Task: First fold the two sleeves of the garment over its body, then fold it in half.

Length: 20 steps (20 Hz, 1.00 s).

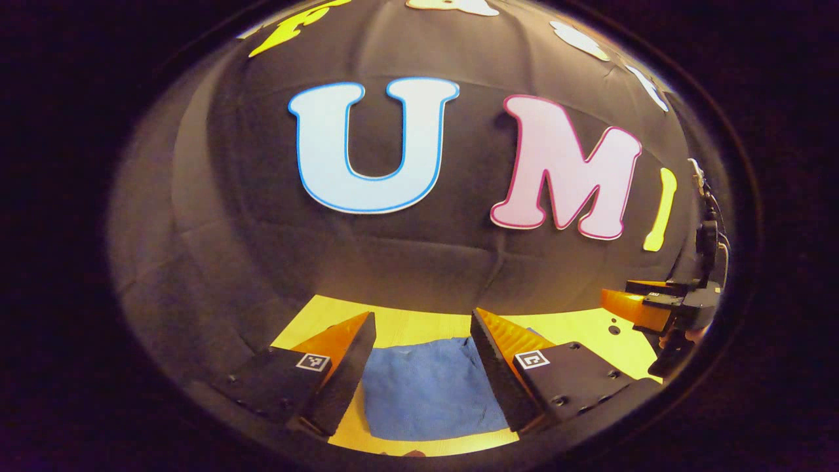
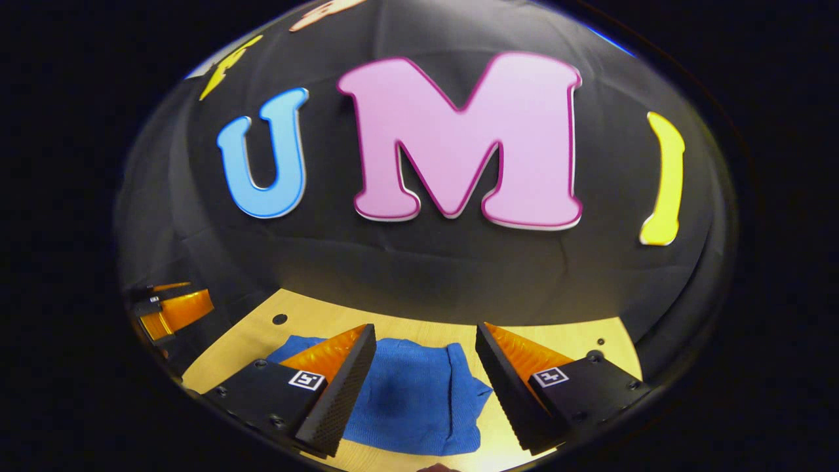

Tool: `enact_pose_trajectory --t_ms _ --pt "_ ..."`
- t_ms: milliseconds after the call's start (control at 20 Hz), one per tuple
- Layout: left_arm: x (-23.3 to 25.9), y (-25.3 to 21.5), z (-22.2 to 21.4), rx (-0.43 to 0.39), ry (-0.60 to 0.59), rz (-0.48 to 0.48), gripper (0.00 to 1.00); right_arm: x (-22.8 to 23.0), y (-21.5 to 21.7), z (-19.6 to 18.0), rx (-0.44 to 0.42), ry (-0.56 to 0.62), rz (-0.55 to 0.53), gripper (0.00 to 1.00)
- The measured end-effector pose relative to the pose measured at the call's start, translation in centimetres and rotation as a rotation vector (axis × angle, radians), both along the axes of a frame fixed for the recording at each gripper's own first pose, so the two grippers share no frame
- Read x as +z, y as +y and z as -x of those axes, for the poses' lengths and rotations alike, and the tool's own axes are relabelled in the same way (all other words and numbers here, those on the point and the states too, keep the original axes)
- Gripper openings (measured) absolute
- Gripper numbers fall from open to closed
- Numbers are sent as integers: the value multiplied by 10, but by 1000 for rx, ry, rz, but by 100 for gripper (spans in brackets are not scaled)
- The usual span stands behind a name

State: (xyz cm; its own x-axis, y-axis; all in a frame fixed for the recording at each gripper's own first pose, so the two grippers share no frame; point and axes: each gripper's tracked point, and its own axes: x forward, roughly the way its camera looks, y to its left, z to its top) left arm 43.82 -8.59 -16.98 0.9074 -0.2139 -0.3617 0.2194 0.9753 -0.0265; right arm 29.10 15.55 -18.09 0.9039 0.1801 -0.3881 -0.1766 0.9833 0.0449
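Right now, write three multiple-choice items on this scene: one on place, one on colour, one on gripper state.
1. Where does the blue knitted garment lie?
A. on the pale wooden table
B. on the floor
C. between shut fingers

2. What colour is the garment?
A. red
B. blue
C. white

3. How do the left gripper and right gripper stand?
A. both shut
B. one shut
C. both open

Key: 1 A, the cloth lies flat on the tabletop; 2 B, it shows blue in both views; 3 C, each pair of fingers stands wide apart above the cloth.
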Motion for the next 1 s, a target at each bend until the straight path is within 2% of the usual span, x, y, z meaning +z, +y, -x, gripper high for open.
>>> enact_pose_trajectory --t_ms 100,250,300,400,500,600,650,700,800,850,900,1000 --pt "6 -1 2 -10 -71 -3 85 34 0 36 10 -77 25 98" --pt "23 -3 13 -2 -153 36 84 75 -8 103 -25 -163 63 97" --pt "30 -1 12 12 -202 42 80 83 -11 123 -41 -172 74 97" --pt "28 1 22 30 -204 33 79 104 -9 170 -42 -204 82 96" --pt "30 4 35 26 -226 28 82 126 -5 221 -25 -261 93 96" --pt "30 4 41 52 -226 55 82 145 -4 259 -25 -304 89 96" --pt "32 1 46 58 -222 87 78 152 -6 274 -25 -322 84 96" --pt "35 -3 49 60 -225 112 82 160 -6 286 -29 -334 76 96" --pt "37 -2 58 85 -258 106 82 172 -2 306 -18 -357 39 96" --pt "39 4 62 97 -274 88 78 176 -1 313 -9 -367 24 96" --pt "41 7 63 103 -283 76 85 181 -4 318 -8 -377 20 96" --pt "44 8 65 110 -294 71 86 174 -6 317 -11 -364 17 96"
